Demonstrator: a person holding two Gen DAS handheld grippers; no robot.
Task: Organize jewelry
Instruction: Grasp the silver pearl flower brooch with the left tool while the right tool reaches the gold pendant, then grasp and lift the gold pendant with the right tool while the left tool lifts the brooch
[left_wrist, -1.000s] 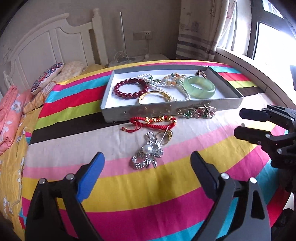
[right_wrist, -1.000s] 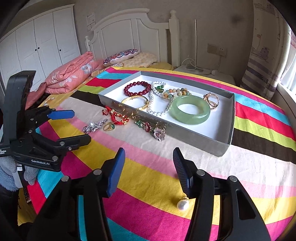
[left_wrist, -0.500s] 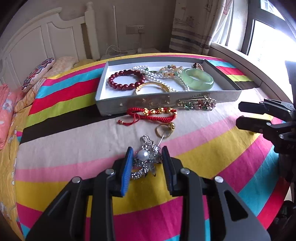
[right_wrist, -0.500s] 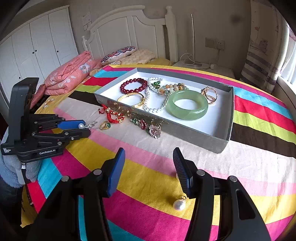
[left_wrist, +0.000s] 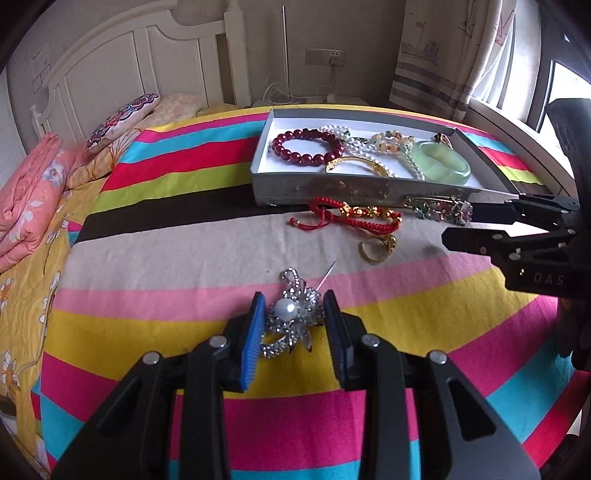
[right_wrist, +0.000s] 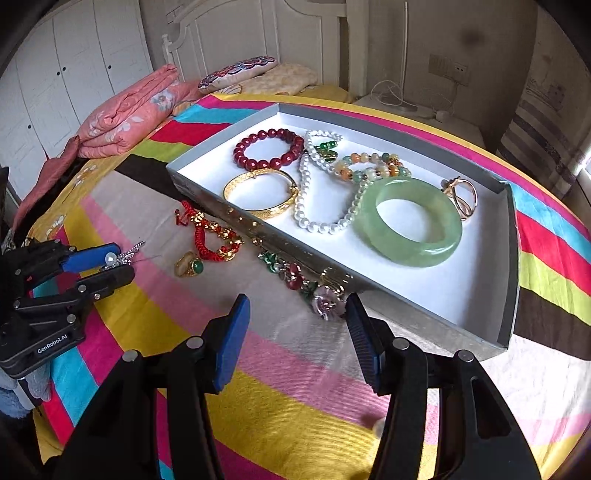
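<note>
Closing in w/ the left gripper (left_wrist: 293, 325): wide open 1 s ago, its jaws now clamp the pearl brooch (left_wrist: 291, 317) on the near striped cloth (left_wrist: 406, 295). Next prob. lift to tray (right_wrist: 511, 258). Right gripper (right_wrist: 297, 336) gapes empty, near the flower brooch (right_wrist: 314, 291).

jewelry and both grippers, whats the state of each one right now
left gripper: shut on the silver pearl brooch, down at the striped cloth
right gripper: open, holding nothing
grey tray: lidless, holding bracelets
green jade bangle: flat in the tray
red bead bracelet: in the tray
red cord bracelet: outside, on the cloth
gold ring: outside, on the cloth
flower brooch: outside, against the tray wall
</note>
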